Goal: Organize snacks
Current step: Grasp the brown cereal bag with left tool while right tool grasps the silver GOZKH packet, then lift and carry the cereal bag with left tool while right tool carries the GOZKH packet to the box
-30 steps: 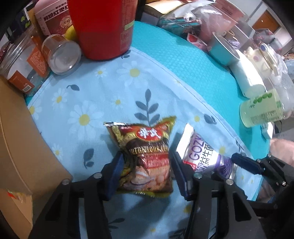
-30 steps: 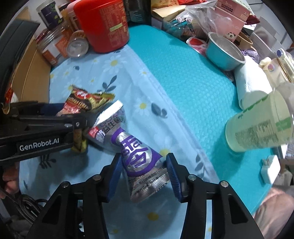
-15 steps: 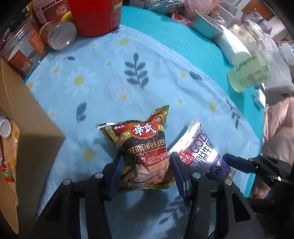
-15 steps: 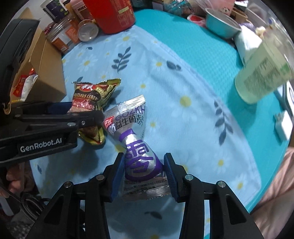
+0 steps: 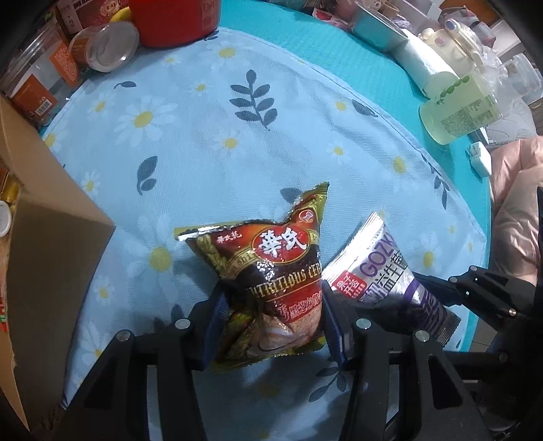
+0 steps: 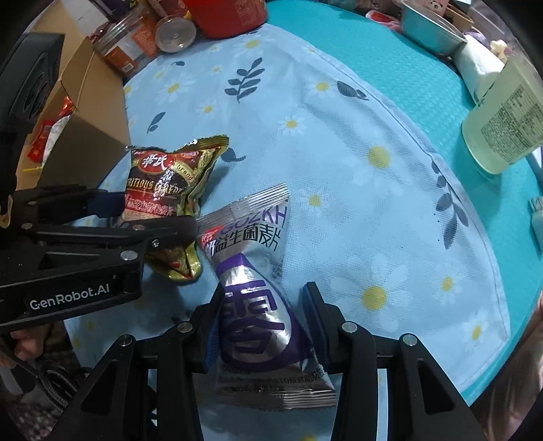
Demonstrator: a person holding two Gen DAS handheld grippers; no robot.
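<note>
Looking like a lived-in home, at a cluttered household table (image 5: 356,64) under a teal mat and a daisy-print cloth (image 5: 203,135). Crowding the edges: a red canister (image 6: 227,17), clear jars (image 5: 30,74), a metal bowl (image 6: 431,30), a pale green bottle (image 5: 458,108), an open cardboard box (image 6: 85,112) of packets. Showing pink bedding-like fabric (image 5: 516,210) at right.
</note>
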